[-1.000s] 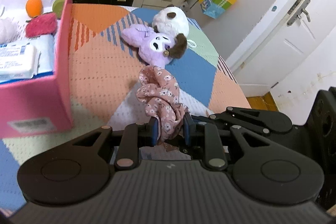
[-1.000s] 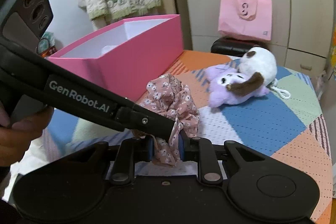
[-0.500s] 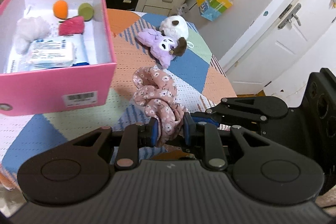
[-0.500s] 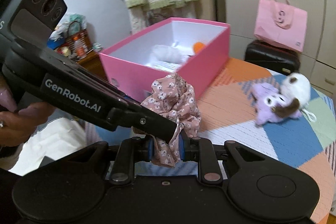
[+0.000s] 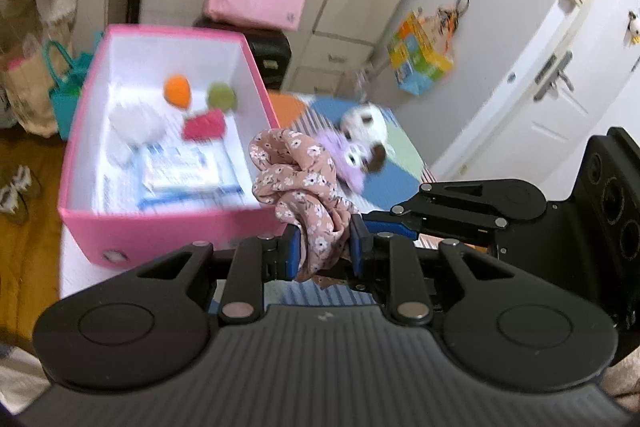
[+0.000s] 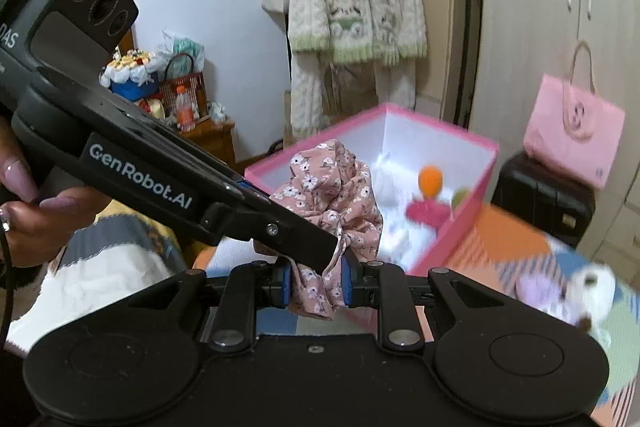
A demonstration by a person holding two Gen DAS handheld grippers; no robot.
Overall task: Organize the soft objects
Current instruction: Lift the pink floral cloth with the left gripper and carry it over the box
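While both tools share one load, the scene reads so:
Scrunchie: a pink floral scrunchie (image 5: 304, 183) hangs in the air, just beside the box's near right corner.
Left gripper (image 5: 323, 251): clenched on its lower folds.
Right gripper (image 6: 315, 283): also pinching the fabric, likely to steady the floppy cloth.
Pink box (image 5: 168, 231): open on the table, holding other soft things, probably the drop spot.
Plush toys (image 5: 358, 147): lying on the patchwork cloth, not yet sorted.

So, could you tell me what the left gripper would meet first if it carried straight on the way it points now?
Probably the pink box: its near right corner lies just ahead of the left gripper, which is shut on the floral scrunchie. Height over the rim is unclear, so it might pass above it.
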